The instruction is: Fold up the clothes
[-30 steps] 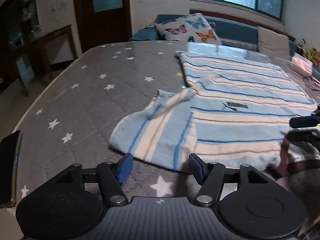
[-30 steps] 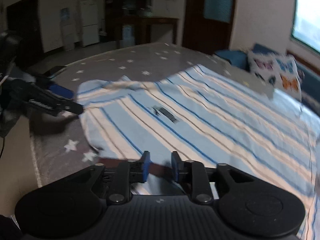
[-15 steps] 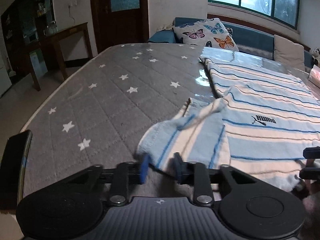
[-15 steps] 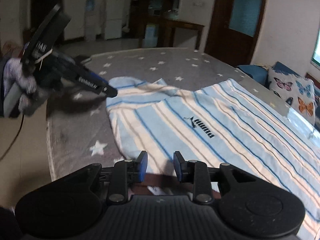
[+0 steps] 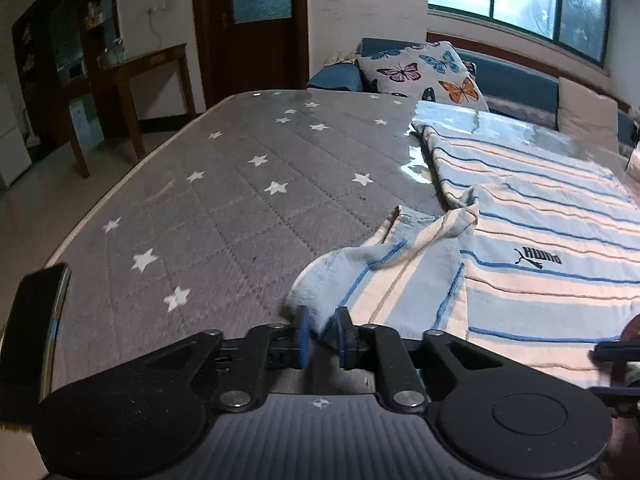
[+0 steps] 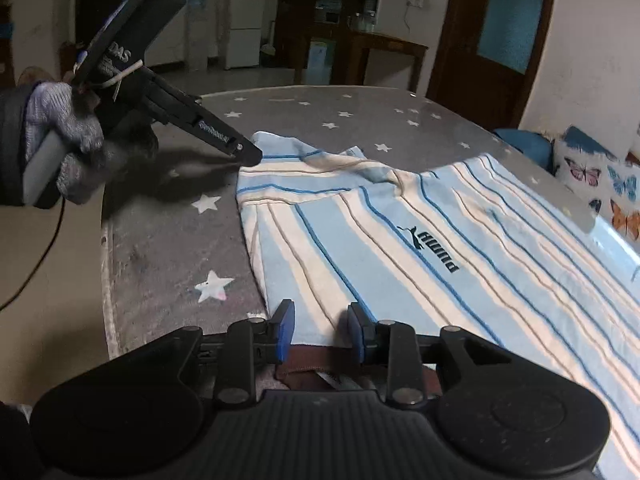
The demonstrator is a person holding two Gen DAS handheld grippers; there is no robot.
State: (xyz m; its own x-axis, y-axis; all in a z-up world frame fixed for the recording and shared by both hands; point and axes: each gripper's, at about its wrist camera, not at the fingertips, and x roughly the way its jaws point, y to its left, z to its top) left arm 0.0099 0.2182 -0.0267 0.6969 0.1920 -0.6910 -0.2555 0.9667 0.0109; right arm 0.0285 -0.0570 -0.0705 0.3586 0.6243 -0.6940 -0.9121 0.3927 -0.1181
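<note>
A light blue striped shirt [image 6: 420, 248] with a black Puma logo is spread across the grey star-print mattress [image 5: 208, 216], taking up its window-side half, with one sleeve [image 5: 384, 276] rumpled and pulled out toward the near edge. That sleeve's cuff is pinched between the blue pads of the left gripper [image 5: 320, 334]; the fabric is bunched right between them, and the jaws are easing apart just a touch while the cloth is kept in the pinch. From the right wrist view the same tool can be seen held in a gloved hand [image 6: 60, 148], its tip down at the sleeve corner.

The right gripper [image 6: 320, 330] is parked over the shirt's near edge, jaws only narrowly apart. Shirt fabric and a dark brown band are seen in the gap, but whether the pads are actually pressed on anything can't be told from here.

A butterfly cushion [image 5: 424, 72] is propped on the blue sofa [image 5: 516, 76] past the mattress, under the window, and a wooden table [image 5: 136, 68] is seen by the dark door
</note>
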